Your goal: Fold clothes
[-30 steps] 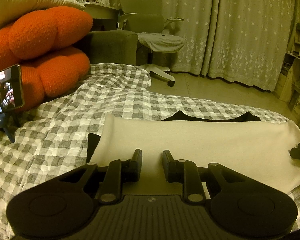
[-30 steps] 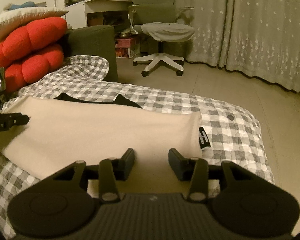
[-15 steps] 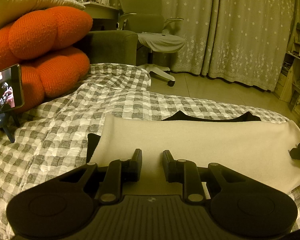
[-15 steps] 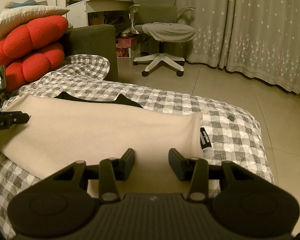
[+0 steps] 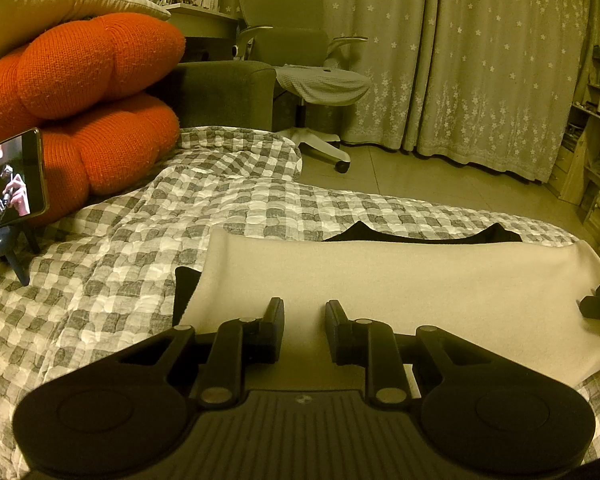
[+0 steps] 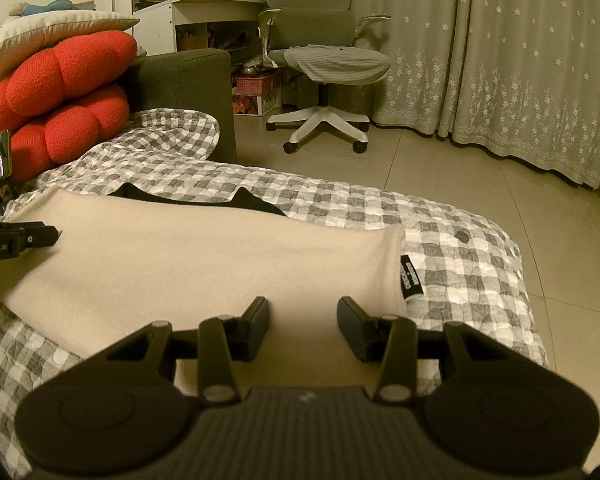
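A: The cream, soft-knit folded garment (image 5: 400,280) lies as a broad flat band across the grey-and-white checked quilt (image 5: 140,248) on the bed. A black layer (image 5: 420,234) peeks out along its far edge in two low peaks, and a strip of black also shows at its left end in the left wrist view.

B: And the grippers?

A: The black left gripper (image 5: 304,322) sits low over the near edge of the cream cloth, its fingers spread with a clear gap and nothing between them. The black right gripper (image 6: 303,322) is likewise over the near edge, towards the garment's right end, fingers parted wider, holding nothing. Whether the tips touch the fabric I cannot tell.

B: Can each see the other?

A: Yes. The right gripper's tip shows at the right edge of the left view, and the left one lies over the cloth's left end in the right view.

B: Anything on the garment's right end?

A: A small black label with pale lettering (image 6: 411,280) hangs from the corner onto the quilt; the text is too small to read.

B: Around the bed?

A: Two orange knitted cushions (image 5: 84,100) stacked at the left with a pale pillow (image 5: 52,4) on top, a phone on a small stand (image 5: 8,184) just beside them with its screen lit, a grey office chair (image 6: 324,52) and star-patterned curtains (image 6: 500,60) beyond.
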A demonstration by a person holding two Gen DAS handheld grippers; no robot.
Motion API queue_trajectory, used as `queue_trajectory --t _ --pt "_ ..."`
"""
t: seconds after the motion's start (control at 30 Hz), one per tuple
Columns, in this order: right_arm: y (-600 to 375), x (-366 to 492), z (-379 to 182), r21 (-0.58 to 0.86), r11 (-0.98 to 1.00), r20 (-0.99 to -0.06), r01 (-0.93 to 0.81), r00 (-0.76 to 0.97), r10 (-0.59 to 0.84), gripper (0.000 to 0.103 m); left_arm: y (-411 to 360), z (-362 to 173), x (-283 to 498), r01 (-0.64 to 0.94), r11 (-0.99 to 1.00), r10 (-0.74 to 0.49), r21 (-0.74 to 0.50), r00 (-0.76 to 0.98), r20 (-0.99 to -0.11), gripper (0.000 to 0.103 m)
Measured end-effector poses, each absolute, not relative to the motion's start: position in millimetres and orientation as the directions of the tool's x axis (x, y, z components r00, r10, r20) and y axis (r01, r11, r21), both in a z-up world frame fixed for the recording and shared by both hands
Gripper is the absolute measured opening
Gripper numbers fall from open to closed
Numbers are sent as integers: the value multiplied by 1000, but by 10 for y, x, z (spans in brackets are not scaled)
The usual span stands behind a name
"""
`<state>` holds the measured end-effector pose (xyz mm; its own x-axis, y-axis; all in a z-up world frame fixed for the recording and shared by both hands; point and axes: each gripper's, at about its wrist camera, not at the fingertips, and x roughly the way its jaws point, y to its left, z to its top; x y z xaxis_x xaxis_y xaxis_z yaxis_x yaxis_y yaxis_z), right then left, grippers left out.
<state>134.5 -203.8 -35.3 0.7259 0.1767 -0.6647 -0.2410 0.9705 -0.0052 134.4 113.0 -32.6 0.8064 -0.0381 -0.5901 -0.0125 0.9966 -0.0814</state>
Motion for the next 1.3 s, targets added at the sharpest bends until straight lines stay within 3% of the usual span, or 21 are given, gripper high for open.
queue_trajectory --t 1.3 --pt "-2043 1332 -337 1 971 -658 -239 731 181 40 1138 -317 1342 -14 996 -39 -84 805 -591 23"
